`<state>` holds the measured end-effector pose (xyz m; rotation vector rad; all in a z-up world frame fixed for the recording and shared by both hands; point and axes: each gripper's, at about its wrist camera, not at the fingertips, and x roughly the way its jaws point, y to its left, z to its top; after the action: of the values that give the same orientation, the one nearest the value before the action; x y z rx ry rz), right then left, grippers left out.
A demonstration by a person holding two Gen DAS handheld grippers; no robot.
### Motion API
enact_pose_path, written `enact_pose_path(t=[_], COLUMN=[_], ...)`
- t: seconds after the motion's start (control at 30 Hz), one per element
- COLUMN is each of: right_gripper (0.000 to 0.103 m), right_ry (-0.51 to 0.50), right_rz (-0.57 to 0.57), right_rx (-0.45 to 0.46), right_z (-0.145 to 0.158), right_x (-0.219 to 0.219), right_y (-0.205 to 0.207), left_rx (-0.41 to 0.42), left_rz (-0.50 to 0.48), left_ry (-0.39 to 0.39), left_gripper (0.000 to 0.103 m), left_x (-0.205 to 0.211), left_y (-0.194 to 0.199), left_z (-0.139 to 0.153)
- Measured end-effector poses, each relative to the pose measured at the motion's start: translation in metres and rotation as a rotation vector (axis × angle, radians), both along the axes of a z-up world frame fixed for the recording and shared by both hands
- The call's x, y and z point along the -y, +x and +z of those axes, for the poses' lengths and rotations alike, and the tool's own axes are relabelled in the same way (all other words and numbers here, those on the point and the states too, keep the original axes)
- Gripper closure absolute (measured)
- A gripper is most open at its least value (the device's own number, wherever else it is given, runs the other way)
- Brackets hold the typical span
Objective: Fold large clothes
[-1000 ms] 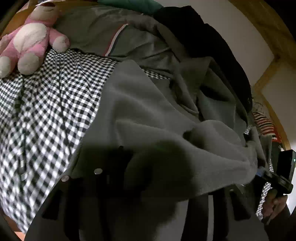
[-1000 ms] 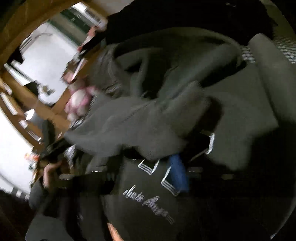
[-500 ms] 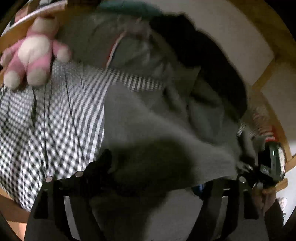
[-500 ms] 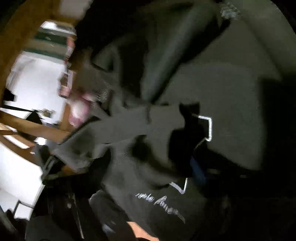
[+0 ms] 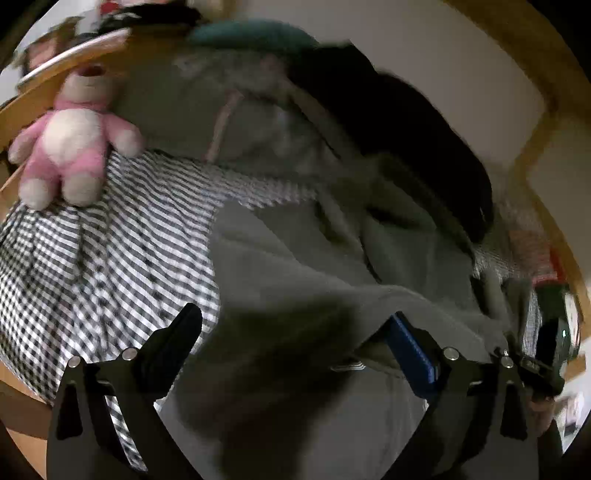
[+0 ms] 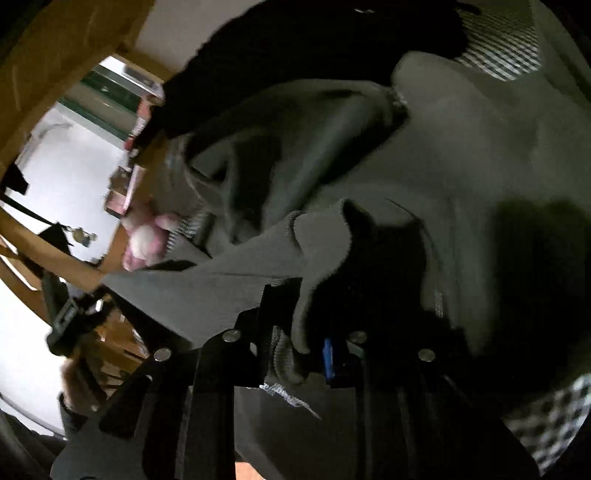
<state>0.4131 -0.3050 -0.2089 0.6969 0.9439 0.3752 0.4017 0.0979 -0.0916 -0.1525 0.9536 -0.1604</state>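
White walls and honey-coloured wooden framing surround a bed spread with one black-and-white checked cover (image 5: 92, 266). On it you have one grey fleece garment (image 5: 295, 258) across the middle, one black garment (image 5: 406, 122) heaped behind it, one teal cushion (image 5: 251, 35) and one pink plush bear (image 5: 70, 136). Your left gripper (image 5: 295, 325) hangs above the grey fleece, its jaws opening wide with nothing pinched. Your right gripper (image 6: 306, 332) is closing its jaws, a fold of that fleece between them. Only the right wrist view shows white script lettering (image 6: 288, 395) on the fleece and a bright adjoining room (image 6: 66, 170); only the left shows the cushion.
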Motion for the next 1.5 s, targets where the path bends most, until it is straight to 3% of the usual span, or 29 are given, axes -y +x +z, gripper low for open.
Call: enact_pose_path(t=[0.07, 0.17, 0.27, 0.4, 0.47, 0.53, 0.57, 0.63, 0.67, 0.7, 0.73, 0.77, 0.83, 0.9, 0.93, 0.97, 1.03, 1.1, 1.13, 1.2, 1.23, 1.27, 1.3, 1.4, 1.5], right_gripper=[0.081, 0.081, 0.081, 0.081, 0.081, 0.082, 0.082, 0.082, 0.082, 0.080, 0.080, 0.079, 0.069, 0.025, 0.018, 0.014, 0.014, 0.014, 0.015, 0.048, 0.055, 0.073, 0.080, 0.089, 0.091], right_ry=[0.002, 0.053, 0.064, 0.046, 0.050, 0.027, 0.022, -0.008, -0.049, -0.082, -0.103, -0.134, -0.165, -0.128, -0.091, -0.078, -0.077, -0.093, -0.115, -0.197, -0.233, -0.252, -0.249, -0.179, -0.021], right_rz=[-0.023, -0.087, -0.119, -0.064, -0.020, 0.022, 0.046, 0.134, 0.191, 0.253, 0.298, 0.343, 0.381, 0.334, 0.284, 0.225, 0.149, 0.121, 0.132, 0.196, 0.205, 0.211, 0.220, 0.216, 0.127], right_rx=[0.024, 0.091, 0.116, 0.130, 0.143, 0.149, 0.151, 0.128, 0.111, 0.091, 0.076, 0.060, 0.044, 0.064, 0.087, 0.114, 0.109, 0.023, -0.061, -0.160, -0.161, -0.156, -0.146, -0.045, 0.152], right_z=[-0.002, 0.003, 0.008, 0.013, 0.016, 0.019, 0.020, 0.021, 0.021, 0.021, 0.020, 0.020, 0.021, 0.028, 0.034, 0.040, 0.043, 0.029, 0.014, -0.011, -0.013, -0.011, -0.006, 0.022, 0.060], right_x=[0.006, 0.017, 0.024, 0.035, 0.034, 0.030, 0.029, 0.023, 0.019, 0.014, 0.011, 0.008, 0.007, 0.017, 0.026, 0.034, 0.043, 0.043, 0.036, 0.013, 0.004, -0.001, -0.006, -0.002, 0.024], right_y=[-0.004, -0.002, 0.005, -0.003, -0.010, -0.019, -0.024, -0.033, -0.039, -0.045, -0.050, -0.056, -0.064, -0.061, -0.054, -0.045, -0.023, 0.003, 0.019, 0.040, 0.043, 0.045, 0.047, 0.039, 0.025], left_rx=[-0.102, -0.164, -0.162, 0.031, 0.095, 0.119, 0.102, -0.039, -0.187, -0.226, -0.224, -0.170, -0.114, -0.034, -0.008, 0.038, 0.079, 0.086, 0.090, 0.096, 0.097, 0.100, 0.104, 0.137, 0.179], left_rz=[-0.114, -0.202, -0.264, -0.212, -0.157, -0.094, -0.045, 0.001, 0.006, 0.006, 0.007, -0.012, -0.070, -0.151, -0.178, -0.201, -0.207, -0.198, -0.195, -0.192, -0.192, -0.190, -0.188, -0.165, -0.134], left_ry=[0.104, 0.167, 0.066, -0.159, -0.183, -0.115, -0.040, 0.068, 0.071, 0.060, 0.085, 0.160, 0.244, 0.333, 0.363, 0.400, 0.398, 0.375, 0.370, 0.371, 0.375, 0.377, 0.376, 0.358, 0.299], left_gripper=[0.007, 0.006, 0.006, 0.006, 0.006, 0.006, 0.006, 0.006, 0.006, 0.006, 0.006, 0.006, 0.006, 0.006, 0.006, 0.006, 0.006, 0.006, 0.006, 0.006, 0.006, 0.006, 0.006, 0.006, 0.006], left_x=[0.022, 0.024, 0.005, -0.008, -0.001, 0.013, 0.020, 0.026, 0.023, 0.021, 0.019, 0.022, 0.030, 0.040, 0.043, 0.046, 0.044, 0.039, 0.039, 0.038, 0.039, 0.042, 0.041, 0.037, 0.035], left_y=[-0.007, -0.034, -0.055, -0.045, -0.019, 0.020, 0.051, 0.095, 0.114, 0.117, 0.113, 0.101, 0.080, 0.054, 0.046, 0.036, 0.024, 0.018, 0.016, 0.013, 0.012, 0.013, 0.013, 0.017, 0.008], left_z=[-0.008, -0.010, 0.016, 0.066, 0.067, 0.048, 0.022, -0.030, -0.073, -0.090, -0.101, -0.104, -0.105, -0.106, -0.109, -0.112, -0.112, -0.113, -0.111, -0.110, -0.109, -0.107, -0.107, -0.108, -0.102])
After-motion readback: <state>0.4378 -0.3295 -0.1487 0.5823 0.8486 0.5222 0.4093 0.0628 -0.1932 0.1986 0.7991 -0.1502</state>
